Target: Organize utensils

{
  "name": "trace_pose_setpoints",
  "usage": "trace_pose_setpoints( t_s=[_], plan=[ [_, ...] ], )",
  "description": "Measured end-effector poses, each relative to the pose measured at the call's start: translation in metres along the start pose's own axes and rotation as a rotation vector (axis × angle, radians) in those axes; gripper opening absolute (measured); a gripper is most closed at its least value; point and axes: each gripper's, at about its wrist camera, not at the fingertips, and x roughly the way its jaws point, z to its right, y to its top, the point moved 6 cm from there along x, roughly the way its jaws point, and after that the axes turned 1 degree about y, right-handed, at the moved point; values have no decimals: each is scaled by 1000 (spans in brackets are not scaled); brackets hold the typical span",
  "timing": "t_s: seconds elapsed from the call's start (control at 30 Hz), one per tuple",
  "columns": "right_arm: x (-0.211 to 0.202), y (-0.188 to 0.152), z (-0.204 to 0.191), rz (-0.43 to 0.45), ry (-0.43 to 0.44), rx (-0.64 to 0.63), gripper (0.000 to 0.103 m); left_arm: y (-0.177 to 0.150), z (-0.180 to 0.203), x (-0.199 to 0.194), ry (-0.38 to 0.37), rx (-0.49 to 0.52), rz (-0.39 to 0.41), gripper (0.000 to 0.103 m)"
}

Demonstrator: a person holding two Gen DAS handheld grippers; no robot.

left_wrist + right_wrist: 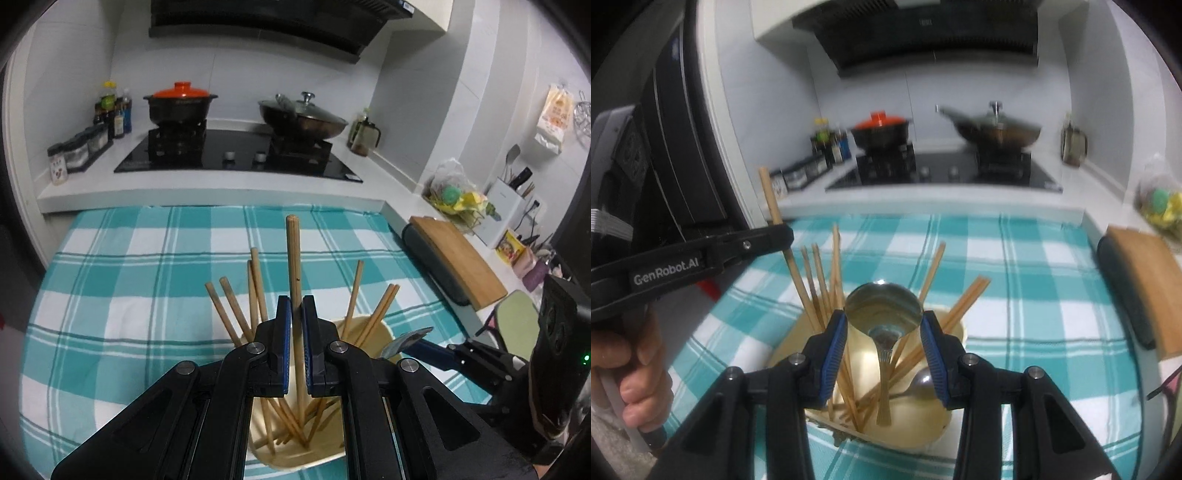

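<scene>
My left gripper [295,300] is shut on one upright wooden chopstick [293,251], its lower end down inside a cream holder [295,466]. Several more chopsticks [236,314] lean in that holder. In the right wrist view my right gripper [884,318] is shut on the bowl of a metal spoon [882,304], whose handle hangs down into the holder [923,435]. A second spoon [919,380] lies inside among the chopsticks [827,291]. The left gripper [783,233] with its chopstick [770,201] shows at the left, a hand on its grip.
The holder stands on a teal checked cloth [122,295]. Behind it a raised white counter carries a black hob [236,155], an orange-lidded pot [181,105] and a lidded wok [303,118]. A wooden cutting board [458,262] lies at the right edge.
</scene>
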Motion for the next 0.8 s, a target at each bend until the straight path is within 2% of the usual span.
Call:
trace_pose_setpoints(
  t_s=[0.07,0.13,0.17,0.2,0.27,0.4,0.47,0.53,0.6,0.63,0.8],
  plan=[
    [18,-6,5,-43,9,26,43,-2,-2,9,17,-2,-8,5],
    [28,-7,10,-50,13,47,43,-2,-6,11,27,-3,-8,14],
    [32,-7,13,-56,15,55,43,-1,-8,8,29,-6,-4,30],
    [31,-4,15,-51,19,65,45,1,-11,2,34,-9,10,51],
    [23,8,19,-13,13,83,57,5,-16,-18,61,-4,70,73],
    [-14,29,24,74,-12,77,60,8,-19,-65,142,64,172,95],
    [-40,39,21,129,-35,58,64,6,-17,-88,196,102,229,101],
    [-63,43,16,170,-50,43,68,-2,-12,-110,260,143,285,102],
    [-86,43,9,208,-62,31,79,-14,-5,-128,326,175,324,103],
    [-95,41,6,221,-67,26,83,-20,-2,-134,347,183,332,103],
    [-127,13,-14,230,-87,-9,85,-58,15,-155,406,194,291,103]
  ],
)
